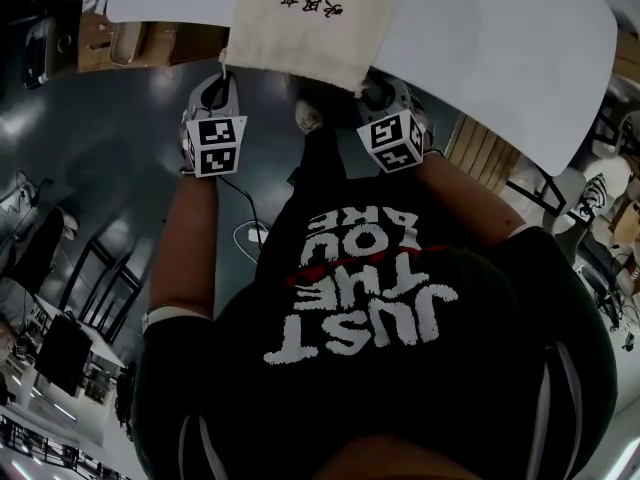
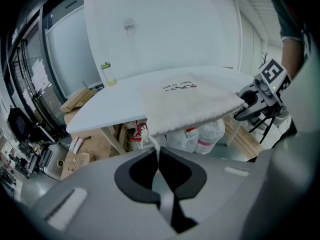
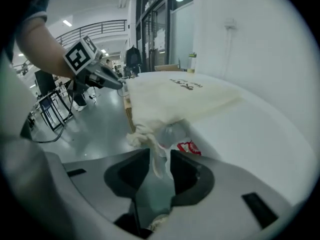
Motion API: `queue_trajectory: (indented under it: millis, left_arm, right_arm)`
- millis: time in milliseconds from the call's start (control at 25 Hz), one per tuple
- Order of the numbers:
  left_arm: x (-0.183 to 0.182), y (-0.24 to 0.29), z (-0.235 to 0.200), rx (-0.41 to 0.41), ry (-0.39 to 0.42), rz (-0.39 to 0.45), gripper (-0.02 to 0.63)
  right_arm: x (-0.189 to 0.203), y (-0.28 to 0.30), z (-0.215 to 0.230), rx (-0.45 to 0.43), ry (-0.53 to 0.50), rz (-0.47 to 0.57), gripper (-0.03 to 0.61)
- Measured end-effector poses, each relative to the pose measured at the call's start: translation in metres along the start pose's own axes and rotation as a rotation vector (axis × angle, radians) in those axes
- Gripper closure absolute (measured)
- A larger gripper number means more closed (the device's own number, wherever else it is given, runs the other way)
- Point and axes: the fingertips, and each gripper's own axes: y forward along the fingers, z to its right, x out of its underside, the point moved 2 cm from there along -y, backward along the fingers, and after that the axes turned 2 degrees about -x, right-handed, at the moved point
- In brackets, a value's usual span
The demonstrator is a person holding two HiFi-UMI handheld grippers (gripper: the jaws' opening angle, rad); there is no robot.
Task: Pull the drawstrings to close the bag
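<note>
The bag point(image 1: 310, 18) lay on the table point(image 1: 480, 48), its mouth hanging over the near edge. The left gripper point(image 1: 222, 86) sat at the mouth's left corner and the right gripper point(image 1: 375, 98) at its right corner. A drawstring point(image 2: 156, 146) ran between each one's jaws. A bottle point(image 2: 105, 73) stood by the far edge. Boxes point(image 2: 77, 100) lay off the left edge.

A white table point(image 1: 480, 38) stands on a glossy grey floor point(image 1: 120, 118), beside a white wall point(image 2: 165, 29) that carries a socket point(image 2: 129, 24). A small bottle point(image 2: 106, 73) stands upright at the table's far edge. Below the tabletop sit clear bottles point(image 2: 200, 136) with red labels, and wooden slats point(image 2: 240, 139) lie just beside them. Cardboard boxes point(image 2: 77, 100) lie past the table's far side. Dark chairs point(image 3: 50, 109) stand well apart from the table.
</note>
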Motion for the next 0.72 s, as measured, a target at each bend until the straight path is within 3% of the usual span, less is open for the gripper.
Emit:
queue_trajectory:
  millis: [280,520,720]
  left_arm:
    - [0.007,-0.005,-0.003,-0.011,0.009,0.007,0.604]
    - [0.002,-0.020,-0.015,-0.099,0.020,0.021,0.604]
    - [-0.005,-0.028,-0.021,-0.200,0.093,0.029,0.604]
  right_arm:
    - [0.010,-0.020,-0.002,0.092,-0.138,-0.034,0.557]
    - [-0.010,-0.066,0.020,0.208,-0.242,0.001,0.563]
    - [-0.034,-0.094,0.046,0.306,-0.325,0.022,0.563]
